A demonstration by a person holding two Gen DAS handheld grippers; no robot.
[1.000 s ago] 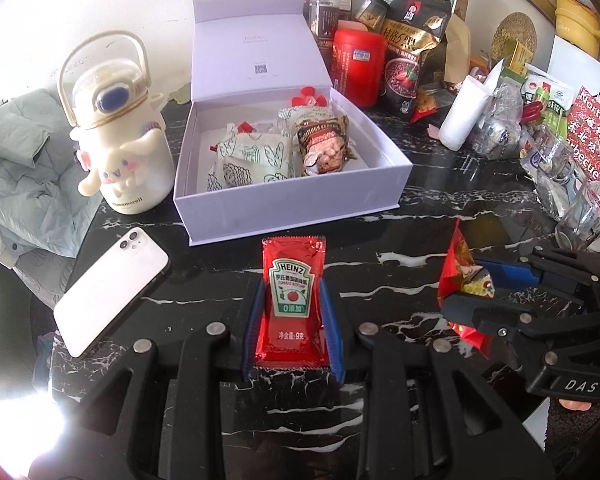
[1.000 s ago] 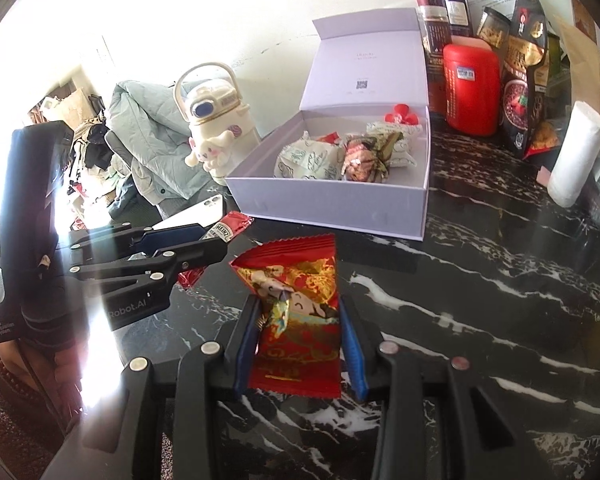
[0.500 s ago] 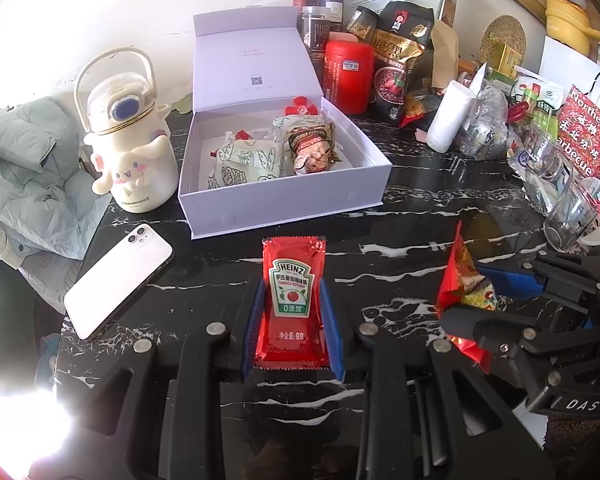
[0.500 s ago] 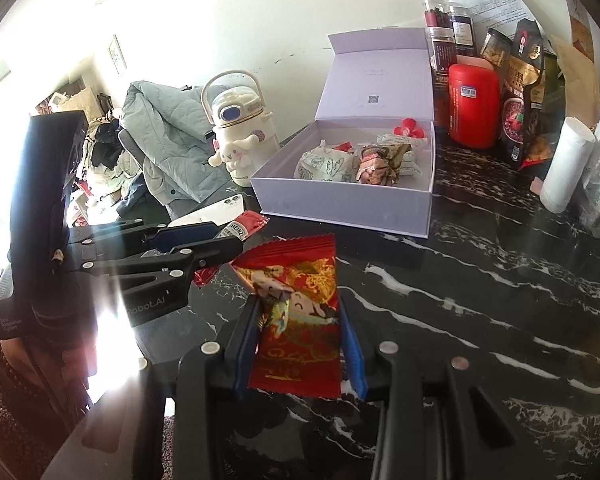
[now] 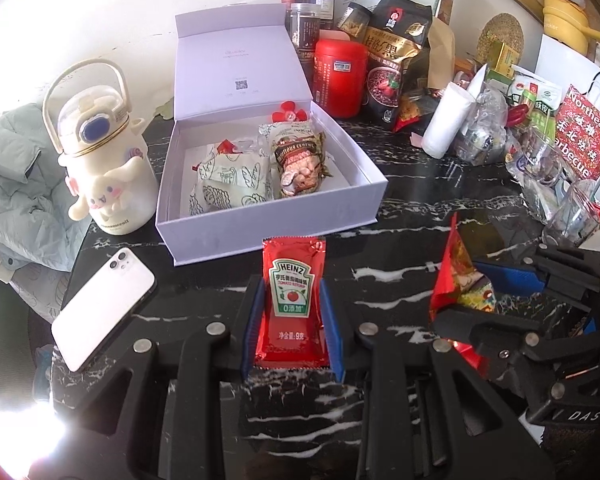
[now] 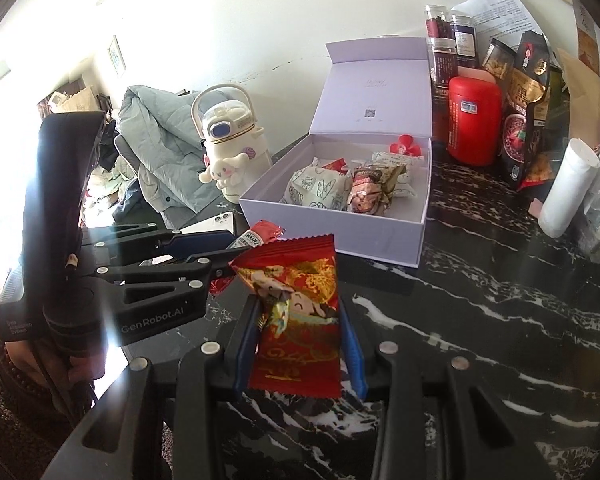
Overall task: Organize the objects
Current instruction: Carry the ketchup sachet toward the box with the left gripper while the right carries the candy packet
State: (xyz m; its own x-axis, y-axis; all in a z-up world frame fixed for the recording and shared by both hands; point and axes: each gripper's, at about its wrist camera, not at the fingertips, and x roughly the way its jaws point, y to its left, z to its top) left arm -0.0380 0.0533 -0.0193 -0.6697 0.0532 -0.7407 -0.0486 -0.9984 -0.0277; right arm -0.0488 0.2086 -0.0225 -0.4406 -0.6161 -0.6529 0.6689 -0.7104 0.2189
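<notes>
My left gripper is shut on a red Heinz ketchup sachet, held upright above the black marble table. To its right, my right gripper is shut on a red and gold snack packet. Each gripper shows in the other's view: the right gripper with its snack packet, the left gripper with its ketchup sachet. Ahead stands an open lilac gift box with several wrapped snacks inside; the same gift box appears in the right wrist view.
A cream cartoon water bottle and a white phone lie left of the box. A pale jacket hangs at the far left. Behind and to the right crowd a red canister, jars, snack bags and a white roll.
Both grippers have risen a little with their packets still gripped, so the box and bottle sit lower and smaller in view. The packets keep their places between the jaws.
</notes>
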